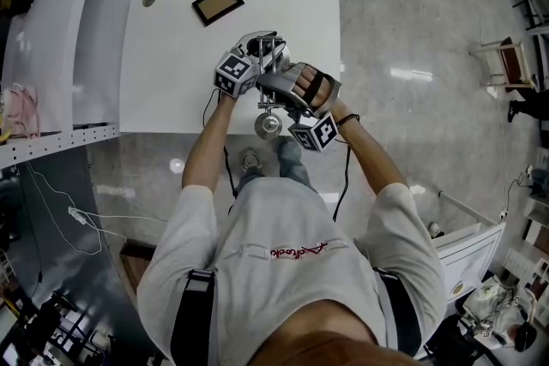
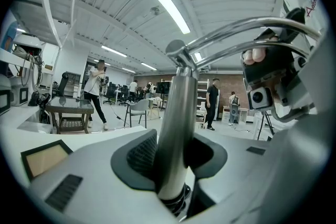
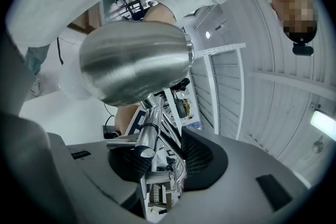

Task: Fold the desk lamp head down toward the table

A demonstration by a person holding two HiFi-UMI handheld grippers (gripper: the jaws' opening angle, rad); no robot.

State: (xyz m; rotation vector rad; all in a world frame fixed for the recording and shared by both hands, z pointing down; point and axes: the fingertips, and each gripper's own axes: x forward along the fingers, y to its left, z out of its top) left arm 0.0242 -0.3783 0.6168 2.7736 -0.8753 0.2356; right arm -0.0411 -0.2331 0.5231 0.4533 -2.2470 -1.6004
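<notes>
The chrome desk lamp stands near the front edge of the white table point(image 1: 171, 56). Its rounded metal head point(image 1: 268, 125) hangs out past that edge. My left gripper point(image 1: 257, 64) point(image 2: 173, 157) is shut on the lamp's upright pole point(image 2: 176, 128), which rises between the two pads. Thin chrome arm rods point(image 2: 236, 29) run from the pole's top to the right. My right gripper point(image 1: 276, 97) point(image 3: 163, 162) reaches along those rods just behind the head point(image 3: 134, 63). Its jaws stand apart, with the rods point(image 3: 147, 136) between the pads and a gap showing beside them.
A dark-framed panel point(image 1: 217, 3) lies at the back of the table, with a round grommet point(image 1: 149, 0) to its left. A shelf unit point(image 1: 51, 133) stands at the left, a chair point(image 1: 506, 60) far to the right. People stand in the distant room point(image 2: 212, 102).
</notes>
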